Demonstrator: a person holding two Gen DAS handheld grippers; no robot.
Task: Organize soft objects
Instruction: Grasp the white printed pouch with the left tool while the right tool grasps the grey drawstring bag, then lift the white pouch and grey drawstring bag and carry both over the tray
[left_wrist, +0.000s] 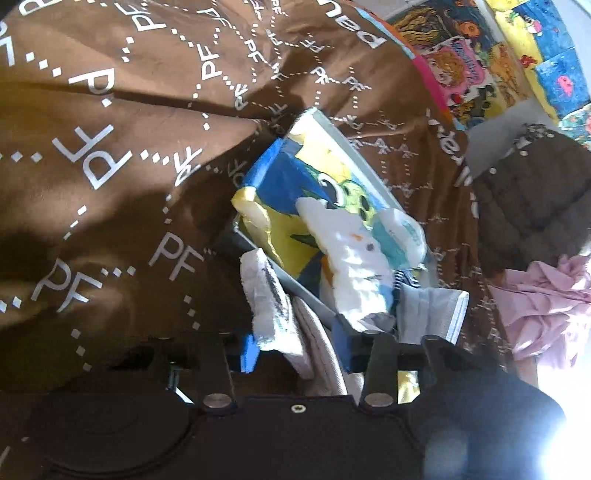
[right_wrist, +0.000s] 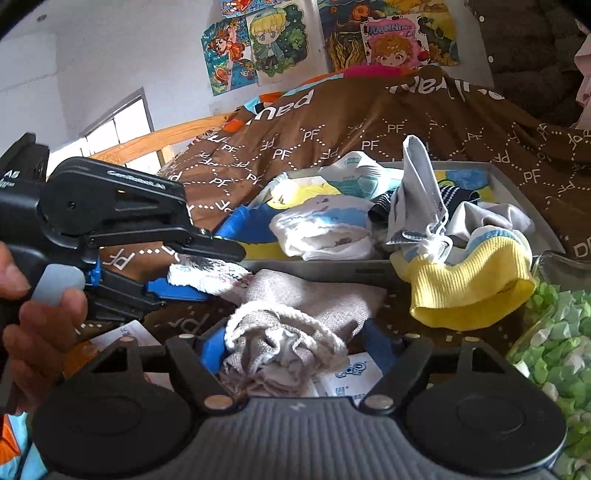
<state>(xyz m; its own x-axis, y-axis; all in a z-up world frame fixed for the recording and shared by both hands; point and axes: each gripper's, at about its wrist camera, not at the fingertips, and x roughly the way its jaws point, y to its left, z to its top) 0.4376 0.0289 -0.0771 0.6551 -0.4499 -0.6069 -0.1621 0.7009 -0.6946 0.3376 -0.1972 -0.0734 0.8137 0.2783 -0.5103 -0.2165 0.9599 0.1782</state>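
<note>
black gripper (right_wrist: 207, 266), blue fingers (right_wrist: 173, 290), silver screws

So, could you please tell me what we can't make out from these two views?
- Tray floor: both views, mostly covered by piled soft items.
- Right gripper: right wrist view, the beige drawstring pouch bunches between the fingers, hiding any contact.
- Glass bowl of green pieces: right wrist view, cut off by the edge.
- Lower right corner: left wrist view, washed out by glare.
- Pink cloth: left wrist view, cut off; unidentifiable.
</note>
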